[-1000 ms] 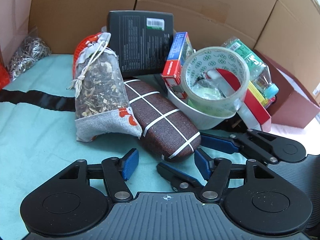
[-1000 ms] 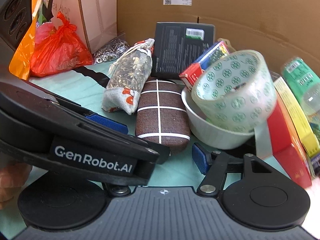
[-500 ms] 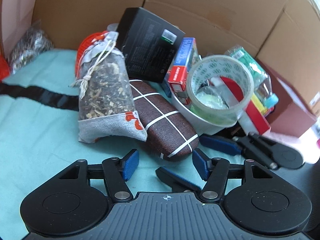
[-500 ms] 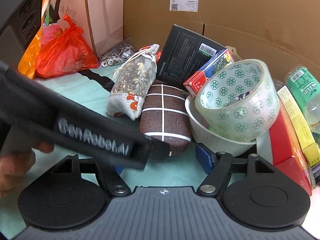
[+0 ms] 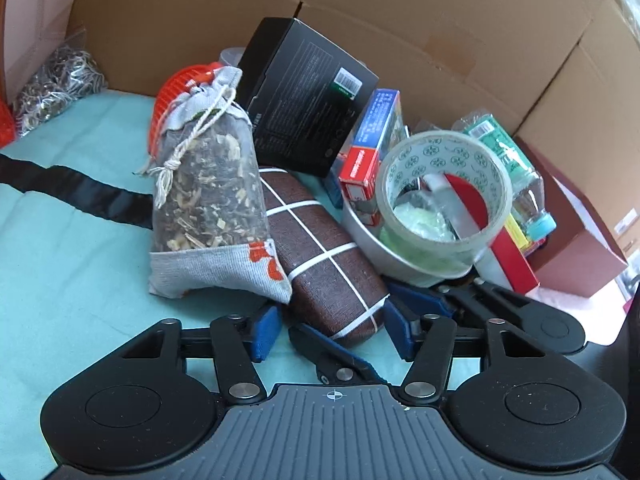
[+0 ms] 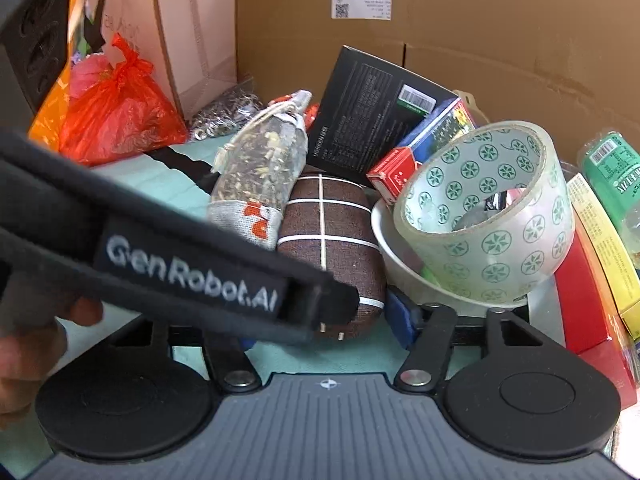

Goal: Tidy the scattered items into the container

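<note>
Cardboard box wall runs across the back, teal cloth covers the worktop. Black box leans tilted at the rear of the pile, w/ a red-and-blue carton propped against its right side. Herb sachet w/ drawstring lies in front of an orange mesh basket, its lower edge touching the brown glasses case w/ white grid lines. Case lies on the cloth, near end just in front of both grippers. White bowl sits right of the case; clear tape roll w/ green star print rests tilted on its rim. Red box and green-labelled bottle on the far right. Orange plastic bag and a bag of metal rings at back left.

Left gripper: jaws apart, straddling the case's near end, no contact visible. Right gripper: jaws apart too, left one mostly hidden behind the other tool's body, right pad beside the case end, under the bowl.
</note>
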Demonstrator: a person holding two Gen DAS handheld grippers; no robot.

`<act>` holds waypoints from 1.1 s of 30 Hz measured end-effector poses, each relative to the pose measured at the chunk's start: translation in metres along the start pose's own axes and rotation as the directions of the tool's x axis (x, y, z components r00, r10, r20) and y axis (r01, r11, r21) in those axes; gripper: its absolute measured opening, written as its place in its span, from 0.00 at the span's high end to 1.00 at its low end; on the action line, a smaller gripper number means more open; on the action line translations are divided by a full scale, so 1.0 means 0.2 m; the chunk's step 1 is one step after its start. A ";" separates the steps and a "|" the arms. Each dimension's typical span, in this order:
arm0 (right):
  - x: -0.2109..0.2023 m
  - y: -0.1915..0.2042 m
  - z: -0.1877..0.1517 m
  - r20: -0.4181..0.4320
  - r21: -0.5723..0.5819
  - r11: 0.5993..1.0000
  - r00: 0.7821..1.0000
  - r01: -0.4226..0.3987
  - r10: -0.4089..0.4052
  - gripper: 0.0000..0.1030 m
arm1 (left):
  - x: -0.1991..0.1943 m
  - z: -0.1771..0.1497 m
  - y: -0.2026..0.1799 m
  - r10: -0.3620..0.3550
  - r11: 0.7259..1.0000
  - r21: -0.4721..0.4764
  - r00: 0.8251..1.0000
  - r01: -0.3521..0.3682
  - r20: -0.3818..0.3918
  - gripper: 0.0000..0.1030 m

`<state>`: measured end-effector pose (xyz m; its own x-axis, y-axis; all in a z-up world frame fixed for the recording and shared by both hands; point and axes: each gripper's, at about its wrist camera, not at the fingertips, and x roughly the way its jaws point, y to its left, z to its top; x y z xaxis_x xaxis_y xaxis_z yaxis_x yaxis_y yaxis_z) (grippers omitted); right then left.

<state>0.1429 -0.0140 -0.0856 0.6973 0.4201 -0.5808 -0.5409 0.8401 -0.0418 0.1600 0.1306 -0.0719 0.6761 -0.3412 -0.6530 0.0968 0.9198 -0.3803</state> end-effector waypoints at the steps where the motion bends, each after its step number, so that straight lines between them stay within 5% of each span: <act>1: 0.00 0.00 0.00 -0.001 0.004 1.000 1.000 -0.001 0.001 0.36 | 0.00 0.00 0.00 0.000 1.000 0.000 1.000 0.000 -0.003 0.43; 10: -0.09 0.00 -0.05 -0.014 -0.004 1.000 1.000 0.011 -0.011 0.36 | -0.04 -0.06 -0.10 0.003 0.999 0.045 0.999 -0.002 -0.039 0.47; 33: -0.74 -0.11 -0.47 -0.068 0.074 0.997 0.997 0.035 -0.030 0.37 | -0.24 -0.54 -0.61 -0.055 0.979 0.185 0.986 0.085 -0.160 0.43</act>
<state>0.0082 -0.1273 -0.0745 0.6801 0.3702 -0.6328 -0.4798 0.8774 -0.0024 0.0368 0.0138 -0.0637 0.5445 -0.4180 -0.7272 0.2872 0.9075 -0.3066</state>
